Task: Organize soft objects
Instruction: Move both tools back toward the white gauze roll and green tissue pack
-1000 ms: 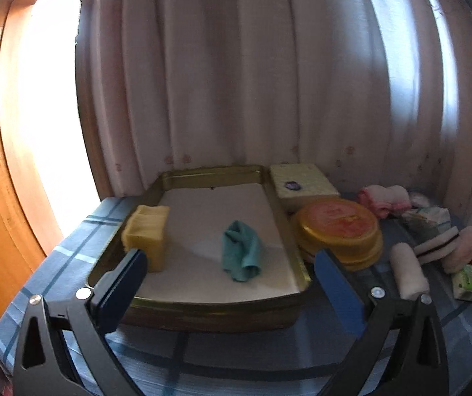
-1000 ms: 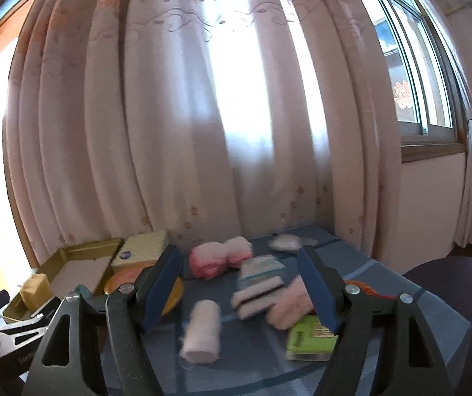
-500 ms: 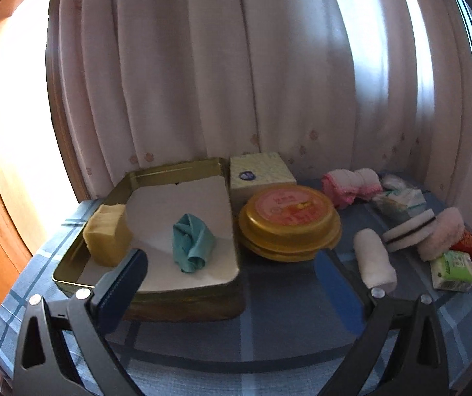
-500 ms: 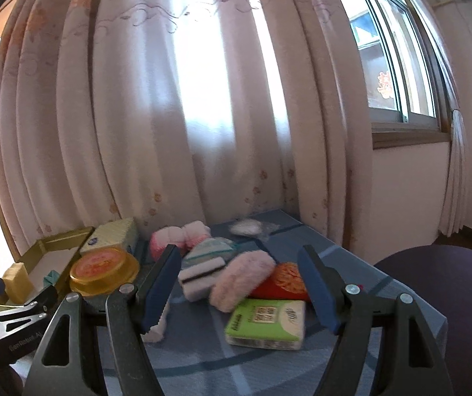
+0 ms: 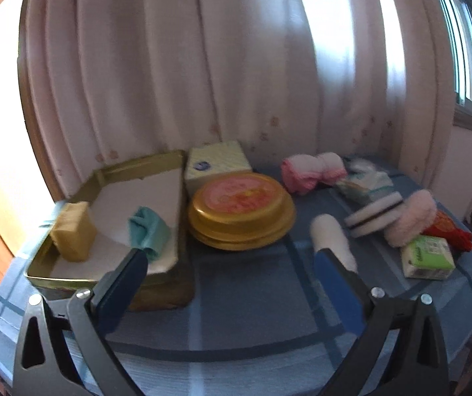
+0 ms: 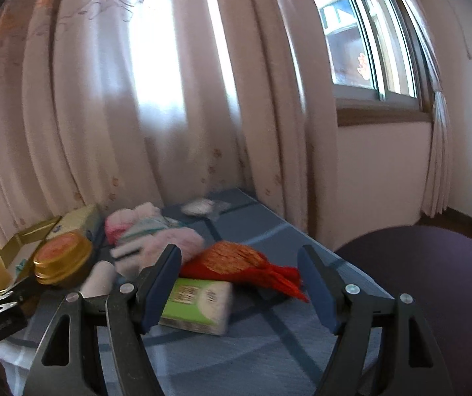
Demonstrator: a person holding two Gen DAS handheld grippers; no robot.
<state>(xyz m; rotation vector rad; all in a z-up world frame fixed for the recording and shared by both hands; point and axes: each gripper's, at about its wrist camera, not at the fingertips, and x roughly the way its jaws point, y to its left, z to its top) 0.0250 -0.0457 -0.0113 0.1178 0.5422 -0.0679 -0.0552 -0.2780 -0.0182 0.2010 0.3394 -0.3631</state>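
Observation:
A gold tin tray (image 5: 104,173) at the left holds a yellow sponge (image 5: 72,231) and a teal cloth (image 5: 147,231). To its right on the blue plaid tablecloth lie a white roll (image 5: 331,241), a black-and-white sponge (image 5: 373,214), a pink fluffy pad (image 5: 411,217), pink socks (image 5: 312,171), a green tissue pack (image 6: 199,303) and a red mesh pouch (image 6: 236,260). My left gripper (image 5: 229,264) is open and empty, in front of the tray and the round tin. My right gripper (image 6: 239,260) is open and empty, just short of the pouch and tissue pack.
A round gold tin (image 5: 241,211) with an orange lid sits next to the tray, with a pale yellow box (image 5: 216,163) behind it. Curtains hang close behind the table. A dark purple seat (image 6: 427,264) stands off the table's right edge (image 6: 351,264).
Both grippers have swung to the right. The left view now centres on the round tin rather than the tray. The right gripper has come closer to the red pouch and tissue pack.

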